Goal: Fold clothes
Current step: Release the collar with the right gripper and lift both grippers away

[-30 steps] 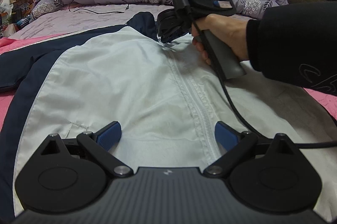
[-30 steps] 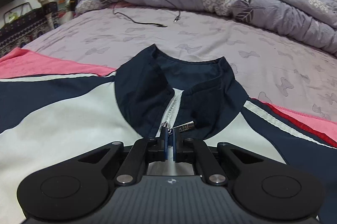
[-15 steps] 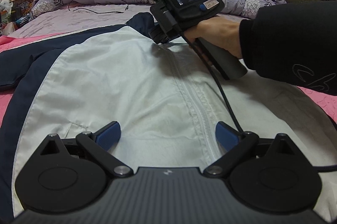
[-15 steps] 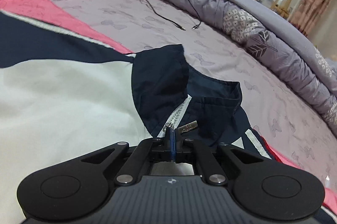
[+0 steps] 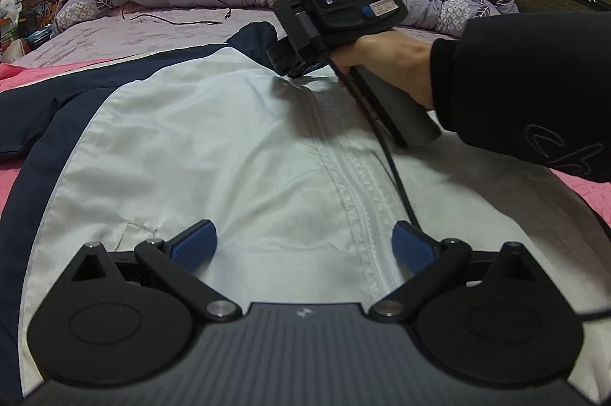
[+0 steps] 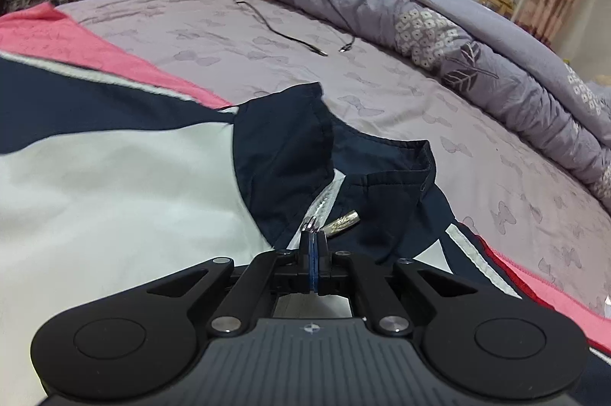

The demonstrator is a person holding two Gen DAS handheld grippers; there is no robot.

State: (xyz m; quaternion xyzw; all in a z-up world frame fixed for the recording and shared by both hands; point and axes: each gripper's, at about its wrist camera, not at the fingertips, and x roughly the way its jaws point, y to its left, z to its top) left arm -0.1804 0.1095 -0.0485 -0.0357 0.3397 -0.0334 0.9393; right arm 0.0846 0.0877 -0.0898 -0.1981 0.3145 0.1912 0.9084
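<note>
Jacket [image 5: 214, 154]: a white and navy zip-up lay spread flat, front up, on the bed, its navy collar [image 6: 290, 154] towards the rolled duvet and its navy sleeve stretched out to the left in the left wrist view.
Zip [image 5: 359, 199]: closed along the white front; near the collar the white tape [image 6: 324, 199] was open in a narrow V, with the silver pull tab [image 6: 343, 222] lying off to the right of the slider.
Right gripper [image 6: 313, 245]: jaws pressed together at the slider, blue pads meeting; whether they pinched the slider itself or only fabric beside it could not be told.
Right hand [image 5: 385, 62]: wrapped round the grey handle of that gripper, black sleeve [image 5: 527, 93] behind it, a black cable [image 5: 393, 169] trailing down over the jacket.
Left gripper [image 5: 303, 245]: jaws wide apart above the lower white front, nothing between the blue pads [image 5: 194, 245], the zip running just inside the right-hand pad.
Bed [image 6: 382, 93]: lilac butterfly-print sheet, with a pink cover [image 6: 95, 50] under the jacket's edges.
Duvet [image 6: 439, 24]: grey-lilac, bunched along the far side.
Loose cord [image 6: 290, 35]: thin, black, on the sheet beyond the collar.
</note>
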